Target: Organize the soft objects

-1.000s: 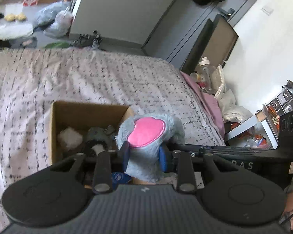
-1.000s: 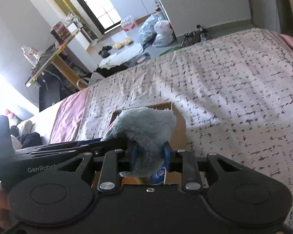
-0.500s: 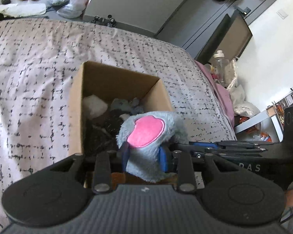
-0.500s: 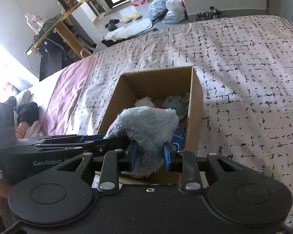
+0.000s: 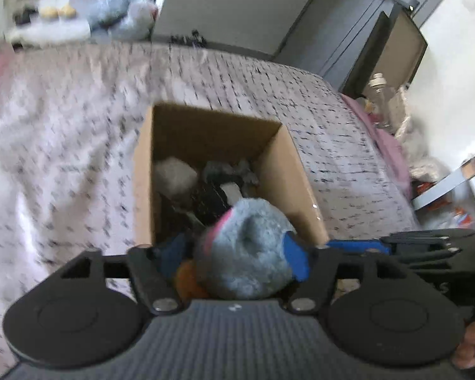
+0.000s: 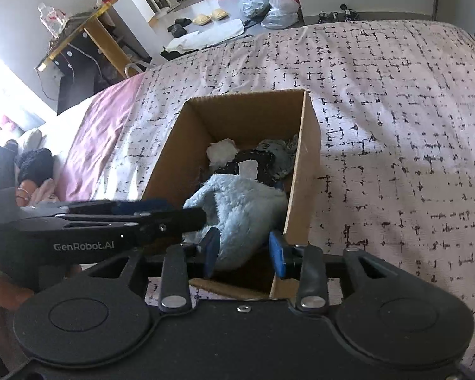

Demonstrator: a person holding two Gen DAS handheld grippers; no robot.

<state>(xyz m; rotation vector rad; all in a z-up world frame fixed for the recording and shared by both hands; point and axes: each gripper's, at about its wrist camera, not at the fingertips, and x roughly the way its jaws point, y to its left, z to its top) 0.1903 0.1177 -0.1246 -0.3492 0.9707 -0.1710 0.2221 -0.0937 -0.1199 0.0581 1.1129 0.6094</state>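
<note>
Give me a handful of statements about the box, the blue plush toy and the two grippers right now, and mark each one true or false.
1. The cardboard box sits on the patterned bedspread. True.
2. The box is empty. False: it already holds a white fluffy item and other soft things.
3. The blue-grey plush toy hangs over the open box. True.
4. The right gripper is shut tight on the toy. False: its jaws stand apart.
5. The left gripper is open. True.

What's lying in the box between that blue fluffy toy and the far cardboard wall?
In the right wrist view: a white fluffy ball, a black speckled piece and a grey item lie between the blue plush and the box wall.
</note>
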